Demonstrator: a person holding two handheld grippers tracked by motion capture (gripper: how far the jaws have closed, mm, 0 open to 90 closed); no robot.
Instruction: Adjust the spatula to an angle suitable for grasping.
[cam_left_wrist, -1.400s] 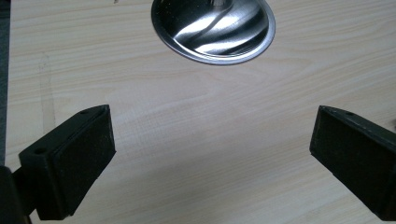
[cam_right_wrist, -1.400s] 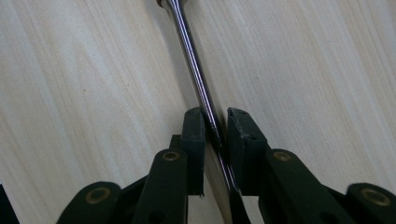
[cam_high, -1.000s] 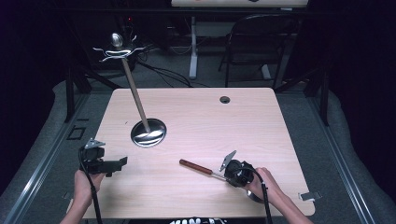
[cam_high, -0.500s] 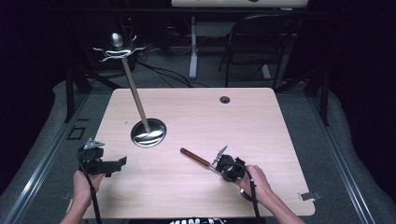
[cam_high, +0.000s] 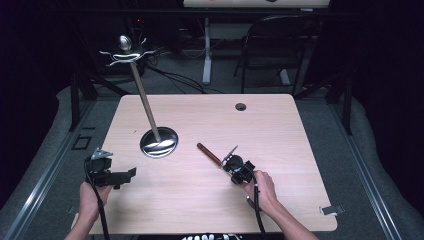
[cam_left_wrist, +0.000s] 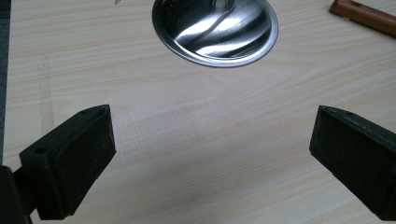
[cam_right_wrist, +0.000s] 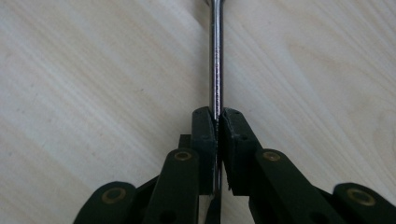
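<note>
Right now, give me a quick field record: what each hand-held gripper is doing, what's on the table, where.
left hand-held gripper: open, nothing between its jaws, above bare wood near the table's front left
right hand-held gripper: shut on the metal shaft of the tool
tool: brown wooden handle pointing toward the stand's base, shaft end in the jaws
stand: round shiny base on the table's left half, tilted rod rising to a wavy metal top
table: light wood, small dark grommet hole near the far edge

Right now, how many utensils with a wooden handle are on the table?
1. The wooden-handled utensil lies right of the stand's round metal base, its metal shaft clamped in the right tongs. None looks hidden.
</note>
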